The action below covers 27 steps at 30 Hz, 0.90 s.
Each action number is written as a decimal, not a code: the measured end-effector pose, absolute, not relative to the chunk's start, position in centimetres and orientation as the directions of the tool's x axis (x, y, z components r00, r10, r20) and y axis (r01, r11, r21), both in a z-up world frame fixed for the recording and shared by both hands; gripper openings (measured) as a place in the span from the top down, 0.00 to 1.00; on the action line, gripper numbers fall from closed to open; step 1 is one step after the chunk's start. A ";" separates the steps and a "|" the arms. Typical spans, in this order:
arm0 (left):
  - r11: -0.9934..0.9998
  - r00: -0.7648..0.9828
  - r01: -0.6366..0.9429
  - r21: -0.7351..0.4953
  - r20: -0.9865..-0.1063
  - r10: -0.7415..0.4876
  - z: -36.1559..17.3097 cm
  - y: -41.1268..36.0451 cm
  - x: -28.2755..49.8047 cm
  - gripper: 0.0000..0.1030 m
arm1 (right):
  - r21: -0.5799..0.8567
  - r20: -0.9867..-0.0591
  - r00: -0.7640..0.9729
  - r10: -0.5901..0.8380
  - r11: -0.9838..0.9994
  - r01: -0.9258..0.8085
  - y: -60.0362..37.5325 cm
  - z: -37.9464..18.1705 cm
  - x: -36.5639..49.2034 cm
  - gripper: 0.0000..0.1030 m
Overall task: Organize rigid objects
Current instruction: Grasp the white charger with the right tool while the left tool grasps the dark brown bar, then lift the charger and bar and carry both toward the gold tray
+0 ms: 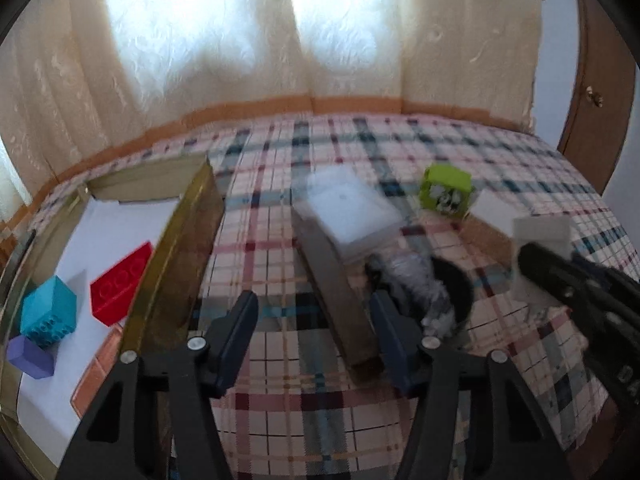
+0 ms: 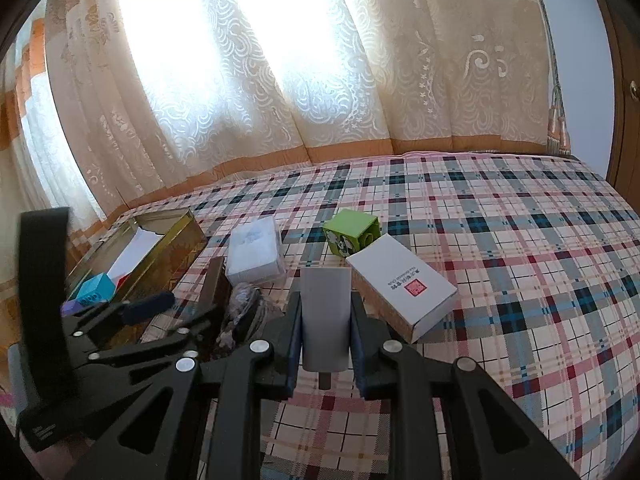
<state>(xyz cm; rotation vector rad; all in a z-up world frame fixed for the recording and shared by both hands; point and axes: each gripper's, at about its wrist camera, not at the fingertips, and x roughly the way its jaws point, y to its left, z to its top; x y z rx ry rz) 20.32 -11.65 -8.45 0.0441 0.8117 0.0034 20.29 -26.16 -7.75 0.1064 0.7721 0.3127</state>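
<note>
My right gripper is shut on a grey-white block and holds it above the plaid bed; the block also shows in the left wrist view. My left gripper is open and empty, beside a long dark wooden block. A gold tin at the left holds a red brick, a teal brick and a purple block. A clear plastic box, a green cube and a white carton lie on the bed.
A crumpled silvery wrapper with a dark round object lies right of the wooden block. Curtains hang behind the bed. A wooden door stands at the far right.
</note>
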 end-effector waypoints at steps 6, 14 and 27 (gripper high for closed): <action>0.999 0.674 0.028 0.015 -0.738 -0.008 -8.7 -11.8 21.0 0.50 | 0.207 -0.673 0.668 0.317 0.948 -0.241 -26.1 -7.8 20.3 0.77; 0.998 0.665 0.059 0.005 -0.746 -0.035 -8.8 -12.2 21.2 0.87 | 0.213 -0.676 0.664 0.318 0.948 -0.237 -26.2 -7.9 20.5 0.77; 0.997 0.744 0.073 0.022 -0.667 -0.040 -7.4 -12.0 19.3 0.87 | 0.194 -0.657 0.691 0.301 0.953 -0.231 -26.1 -7.2 19.9 0.77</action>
